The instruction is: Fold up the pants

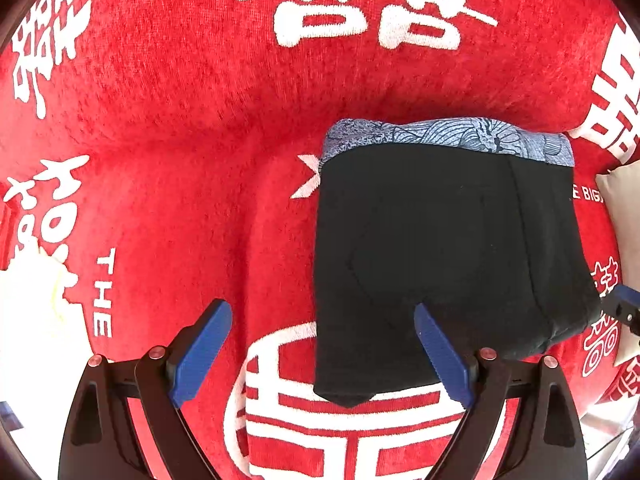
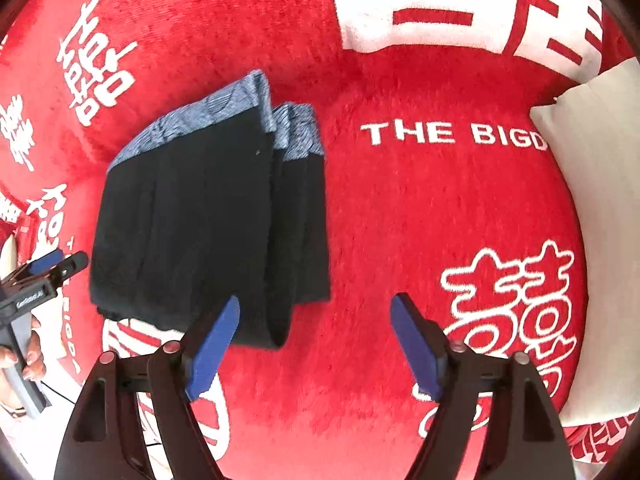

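The black pants (image 1: 448, 256) lie folded into a compact stack on the red blanket, with a blue patterned cuff band (image 1: 448, 136) at the far edge. In the right wrist view the pants (image 2: 192, 232) show several stacked layers. My left gripper (image 1: 324, 348) is open and empty, above the near left corner of the stack. My right gripper (image 2: 316, 340) is open and empty, just right of the stack's near end. The right gripper shows at the right edge of the left wrist view (image 1: 624, 304); the left gripper, in a hand, shows in the right wrist view (image 2: 52, 264).
A red plush blanket (image 1: 180, 140) with white characters and lettering covers the surface. A pale pillow (image 2: 600, 220) lies at the right. Something white (image 1: 28, 312) sits at the left edge.
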Demonstrator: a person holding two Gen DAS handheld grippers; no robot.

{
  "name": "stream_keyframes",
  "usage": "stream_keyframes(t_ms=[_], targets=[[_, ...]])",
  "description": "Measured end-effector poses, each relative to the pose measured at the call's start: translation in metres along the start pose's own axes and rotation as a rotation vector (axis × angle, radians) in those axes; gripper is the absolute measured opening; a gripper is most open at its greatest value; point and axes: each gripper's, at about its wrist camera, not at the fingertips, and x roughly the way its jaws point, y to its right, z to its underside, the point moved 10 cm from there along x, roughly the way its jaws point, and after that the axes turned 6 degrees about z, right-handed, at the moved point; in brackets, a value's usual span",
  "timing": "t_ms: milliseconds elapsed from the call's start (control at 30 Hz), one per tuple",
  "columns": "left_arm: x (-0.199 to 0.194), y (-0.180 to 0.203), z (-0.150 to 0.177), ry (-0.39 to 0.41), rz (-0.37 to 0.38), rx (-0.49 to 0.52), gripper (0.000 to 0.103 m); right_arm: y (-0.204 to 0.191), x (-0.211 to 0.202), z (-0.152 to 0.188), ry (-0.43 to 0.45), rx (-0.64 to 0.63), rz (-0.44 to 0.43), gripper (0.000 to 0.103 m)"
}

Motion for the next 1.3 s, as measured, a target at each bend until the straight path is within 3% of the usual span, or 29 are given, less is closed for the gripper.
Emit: stream_keyframes(t_ms=[167,300,500,633,867,1033,1133,1300], targets=[[0.001,0.002,-0.002,0.004,0.006,0.012,0.093,-0.004,-0.007,0.008,0.002,-0.008,-0.012,0.081],[0.002,-0.003,-0.009,0.008,0.025,0.015,0.093,0.0,0.0,-0.007,-0.009,0.007,-0.038,0.081],[0.014,-0.006,-0.019,-0.011,0.096,0.051,0.093,0.006,0.017,-0.02,-0.028,0.052,-0.136,0.081],[0.026,-0.009,-0.025,-0.045,0.193,0.048,0.093,0.008,0.027,-0.033,-0.044,0.047,-0.209,0.081],[0.05,-0.008,-0.028,-0.108,0.295,0.069,0.093,0.019,0.051,-0.055,-0.063,0.066,-0.304,0.081],[0.062,-0.003,-0.029,-0.141,0.379,0.065,0.093,0.006,0.063,-0.058,-0.11,0.05,-0.444,0.081],[0.068,0.002,-0.029,-0.157,0.399,0.064,0.093,-0.007,0.07,-0.06,-0.131,0.025,-0.499,0.081],[0.076,0.014,-0.03,-0.169,0.398,0.062,0.093,-0.022,0.081,-0.062,-0.147,0.01,-0.505,0.078]])
